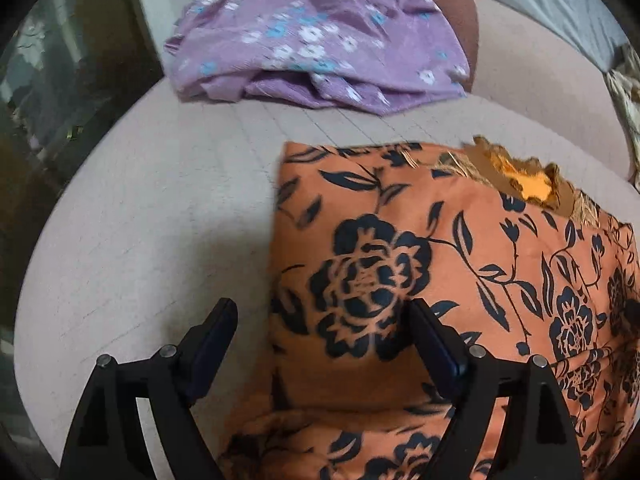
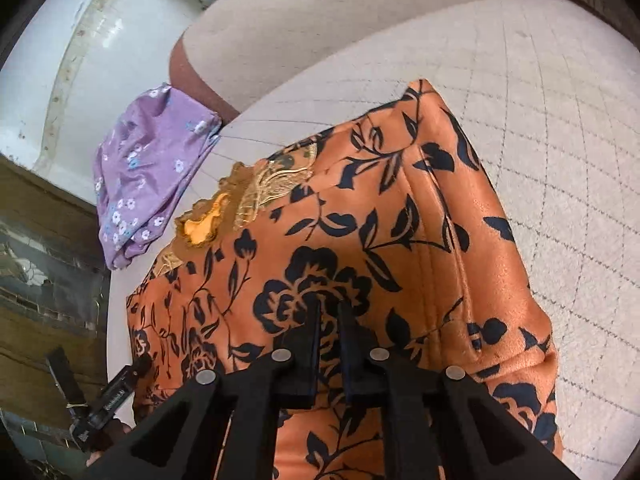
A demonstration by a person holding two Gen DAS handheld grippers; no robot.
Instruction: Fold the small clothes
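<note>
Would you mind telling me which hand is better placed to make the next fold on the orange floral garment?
Probably the left. Its tongs stand open astride the orange floral garment at its edge, ready to pinch. The right tongs are shut over the cloth's middle.

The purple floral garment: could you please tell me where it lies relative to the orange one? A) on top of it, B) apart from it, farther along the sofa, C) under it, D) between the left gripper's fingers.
B: the purple garment lies apart from the orange garment, with bare sofa between them.
</note>
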